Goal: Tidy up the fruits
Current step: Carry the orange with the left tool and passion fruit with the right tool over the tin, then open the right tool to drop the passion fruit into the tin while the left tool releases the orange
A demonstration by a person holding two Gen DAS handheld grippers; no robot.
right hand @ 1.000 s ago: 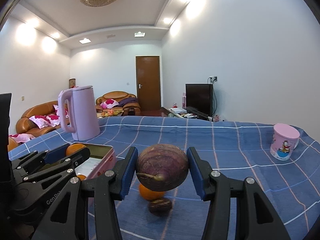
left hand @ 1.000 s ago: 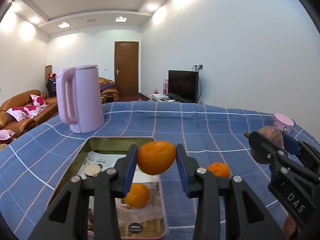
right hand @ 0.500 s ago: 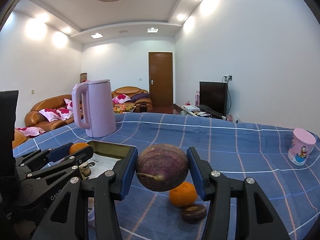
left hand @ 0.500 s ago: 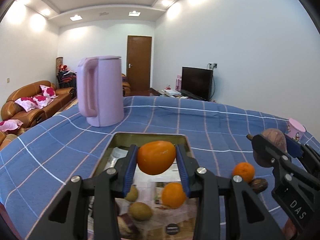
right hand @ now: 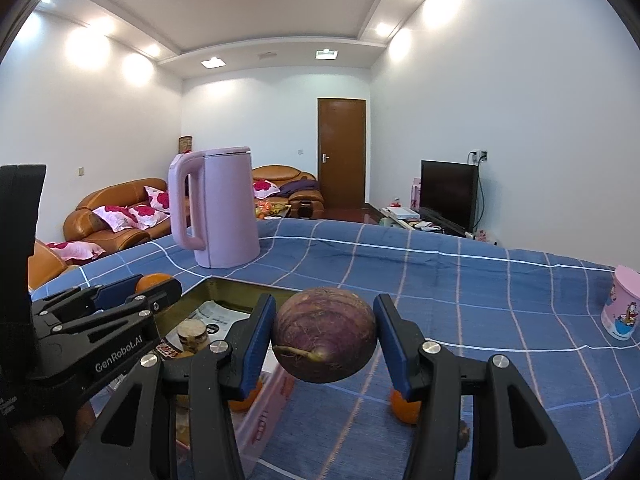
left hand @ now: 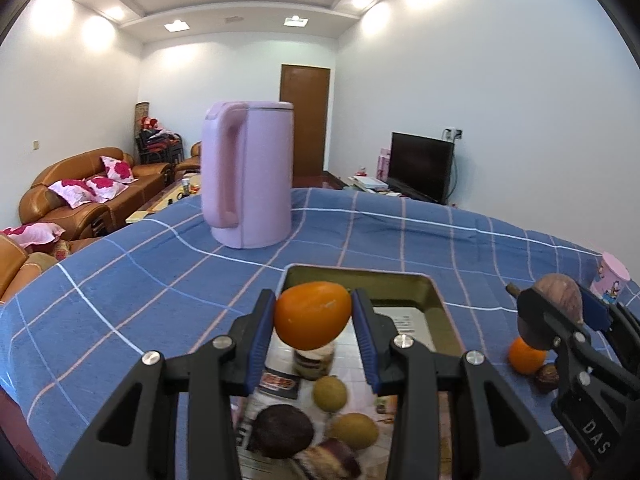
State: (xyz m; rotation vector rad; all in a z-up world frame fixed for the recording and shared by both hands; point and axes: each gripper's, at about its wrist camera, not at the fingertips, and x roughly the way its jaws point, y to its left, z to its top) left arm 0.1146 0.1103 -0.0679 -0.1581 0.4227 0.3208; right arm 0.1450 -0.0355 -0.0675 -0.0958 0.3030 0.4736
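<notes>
On the far left of the blue checked tablecloth (left hand: 120,280) stands a tall pink kettle (left hand: 248,176), upright, with its handle turned to the left. Nearer, the left gripper (left hand: 313,316) hangs above the metal tray (left hand: 436,300), and its blue pads pinch an orange fruit (left hand: 312,314) from both sides, clear of the tray floor. Under it, in the tray, there lie a small jar (left hand: 313,362), two yellow-green fruits (left hand: 330,394), a dark purple fruit (left hand: 284,432) and printed papers. To the right of the tray, the right gripper (right hand: 325,340) holds a round purple fruit (right hand: 325,334) in the air between its pads, over the cloth just beside the tray edge. Below it on the cloth rest one small orange (left hand: 526,354) and a small dark brown fruit (left hand: 547,377), touching each other. Far to the right, near the table edge, stands a pink cup (right hand: 622,308) with a cartoon picture.
</notes>
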